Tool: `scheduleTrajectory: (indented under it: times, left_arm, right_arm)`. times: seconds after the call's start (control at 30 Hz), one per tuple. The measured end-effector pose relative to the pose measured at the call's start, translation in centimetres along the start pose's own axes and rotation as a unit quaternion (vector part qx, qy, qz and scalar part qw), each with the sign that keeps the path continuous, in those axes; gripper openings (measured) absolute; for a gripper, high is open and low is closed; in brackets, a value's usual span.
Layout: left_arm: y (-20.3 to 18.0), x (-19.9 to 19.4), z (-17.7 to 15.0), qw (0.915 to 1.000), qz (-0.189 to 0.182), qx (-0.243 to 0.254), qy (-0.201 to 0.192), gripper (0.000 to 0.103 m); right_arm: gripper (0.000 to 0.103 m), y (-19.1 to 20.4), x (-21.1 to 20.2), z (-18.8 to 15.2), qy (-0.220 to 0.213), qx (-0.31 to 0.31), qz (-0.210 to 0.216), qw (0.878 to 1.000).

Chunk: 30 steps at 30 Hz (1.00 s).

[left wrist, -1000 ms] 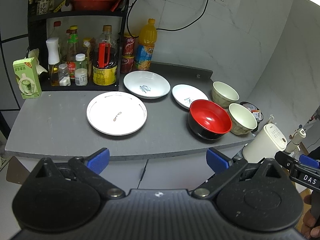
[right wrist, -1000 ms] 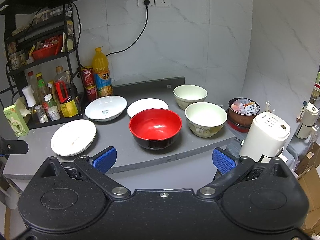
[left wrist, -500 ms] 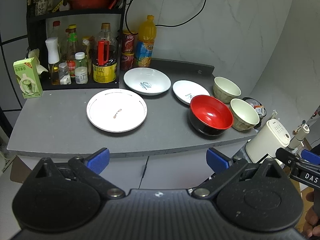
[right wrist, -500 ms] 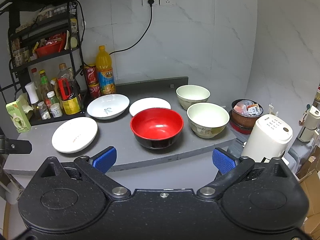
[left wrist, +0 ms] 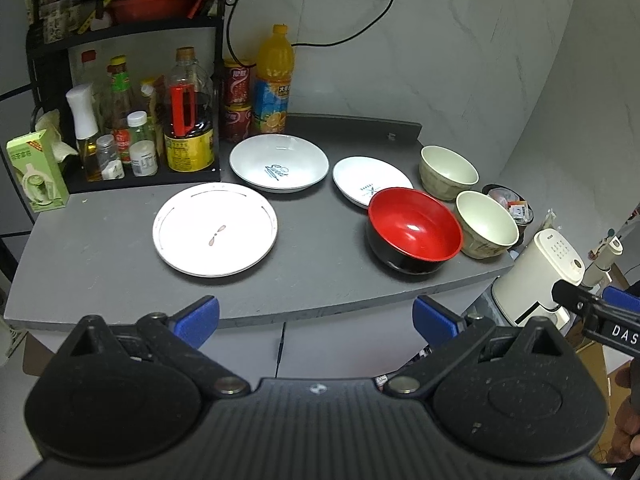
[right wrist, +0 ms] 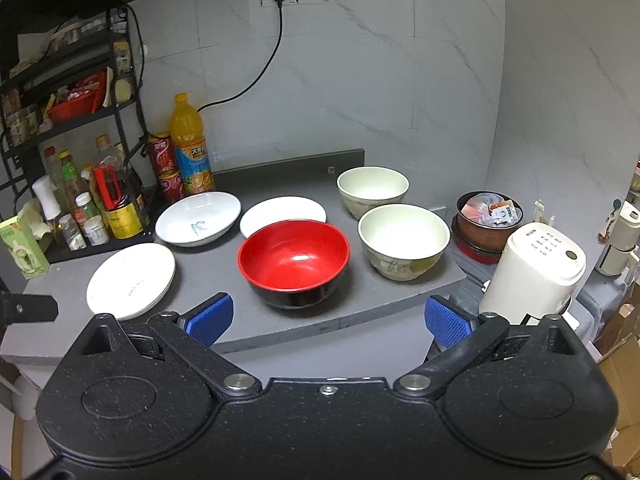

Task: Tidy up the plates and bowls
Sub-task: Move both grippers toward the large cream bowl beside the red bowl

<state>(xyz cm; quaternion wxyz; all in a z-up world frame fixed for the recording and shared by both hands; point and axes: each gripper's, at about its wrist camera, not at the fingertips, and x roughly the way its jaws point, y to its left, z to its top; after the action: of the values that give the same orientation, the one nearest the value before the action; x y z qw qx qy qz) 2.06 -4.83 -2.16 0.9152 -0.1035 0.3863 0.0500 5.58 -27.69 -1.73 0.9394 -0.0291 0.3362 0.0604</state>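
Observation:
On the grey counter (left wrist: 92, 248) lie a flat white plate (left wrist: 215, 234) (right wrist: 131, 274), a deep white plate (left wrist: 279, 162) (right wrist: 198, 218) and a small white plate (left wrist: 370, 181) (right wrist: 282, 213). A red bowl with a black outside (left wrist: 414, 229) (right wrist: 294, 258) stands to their right. Beyond it are two cream bowls, the nearer (left wrist: 487, 225) (right wrist: 403, 239) and the farther (left wrist: 448, 170) (right wrist: 372, 187). My left gripper (left wrist: 315, 321) hangs open in front of the counter edge, holding nothing. My right gripper (right wrist: 327, 321) is open too, short of the red bowl.
A black rack (left wrist: 120, 32) of bottles and jars fills the back left, with an orange juice bottle (left wrist: 273, 80) and red cans (left wrist: 237, 100) beside it. A green carton (left wrist: 36, 170) stands at the left. A white appliance (right wrist: 532, 276) and a brown bowl of packets (right wrist: 489, 216) sit off the counter's right end.
Both cameras have tilted slightly, so the counter sits a little lower in the views. No dish has moved and both grippers stay open.

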Motion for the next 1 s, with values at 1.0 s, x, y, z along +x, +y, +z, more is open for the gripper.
scheduleTrajectory:
  times: [1.0]
  left_arm:
    - [-7.5, 18.4, 11.1, 0.9974, -0.032, -0.003, 0.065, 0.100]
  right_arm:
    - [0.103, -6.3, 14.6, 7.0, 0.043, 0.001, -0.012, 0.999]
